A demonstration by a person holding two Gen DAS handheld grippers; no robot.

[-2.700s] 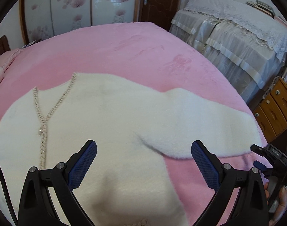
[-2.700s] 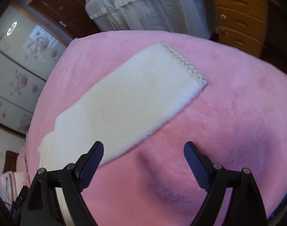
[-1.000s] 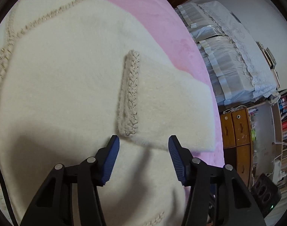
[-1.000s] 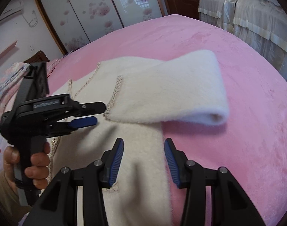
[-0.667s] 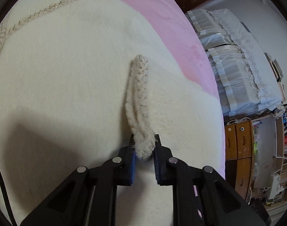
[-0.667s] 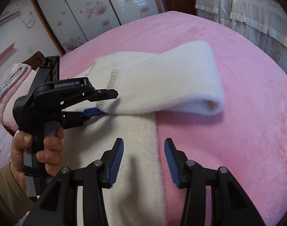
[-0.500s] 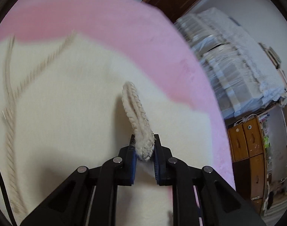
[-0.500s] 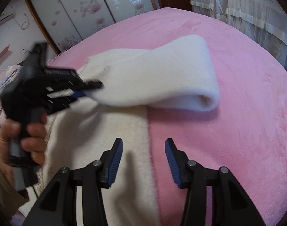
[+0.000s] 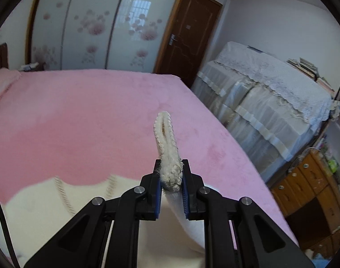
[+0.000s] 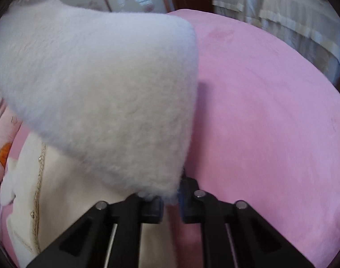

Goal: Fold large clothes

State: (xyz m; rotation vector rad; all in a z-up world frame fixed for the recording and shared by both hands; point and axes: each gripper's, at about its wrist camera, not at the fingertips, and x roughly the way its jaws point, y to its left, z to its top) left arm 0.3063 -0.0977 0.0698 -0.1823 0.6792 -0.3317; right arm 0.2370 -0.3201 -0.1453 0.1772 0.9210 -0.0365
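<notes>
- The left gripper, angled downward above the pink bed, had its jaws clamped on the braided cuff of a fluffy white cardigan.
- The right gripper, pitched steeply down, had just closed its jaws on the plush sleeve fold; the cardigan's body lay on the bed.

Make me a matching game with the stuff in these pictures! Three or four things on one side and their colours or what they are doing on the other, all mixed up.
Things:
1. blanket
2. braided cuff
3. door
4. fluffy sleeve

Colour or state:
A. dark brown, closed
B. pinched in the left gripper
C. pink, spread over the bed
D. white, lifted up, its edge in the right gripper

Pairs: 1-C, 2-B, 3-A, 4-D
</notes>
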